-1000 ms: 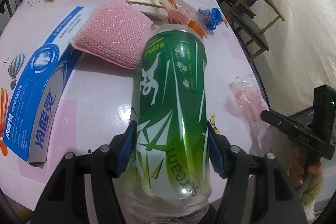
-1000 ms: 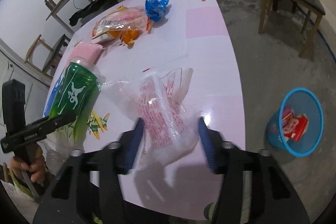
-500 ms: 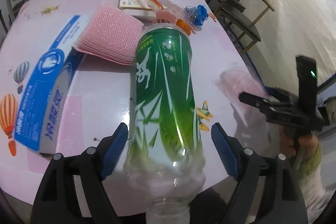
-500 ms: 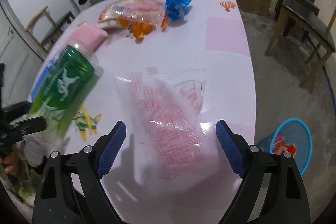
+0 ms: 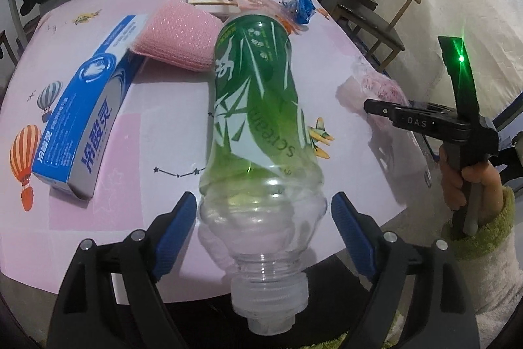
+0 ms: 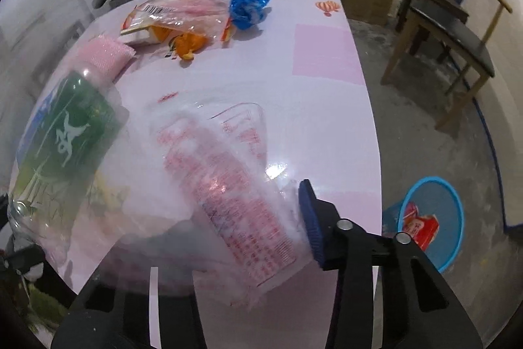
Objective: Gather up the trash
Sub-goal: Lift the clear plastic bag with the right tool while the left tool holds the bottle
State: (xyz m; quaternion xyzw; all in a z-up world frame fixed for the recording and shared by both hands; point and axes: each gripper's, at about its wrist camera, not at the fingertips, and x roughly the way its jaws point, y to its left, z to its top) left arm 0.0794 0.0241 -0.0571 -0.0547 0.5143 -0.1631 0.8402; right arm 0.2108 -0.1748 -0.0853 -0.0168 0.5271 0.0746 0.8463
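left gripper (image 5: pixel 263 228) spread around ribbed clear bottle (image 5: pixel 258 107), right gripper (image 6: pixel 248 237) closing on crinkly wrapper (image 6: pixel 228 185)

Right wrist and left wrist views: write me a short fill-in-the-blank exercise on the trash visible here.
1. The bottle lying on the table wears a ____ label.
2. The clear bag carries ____ print.
3. On the floor stands a ____ bin with a red packet inside.

Missing words: green; red; blue.
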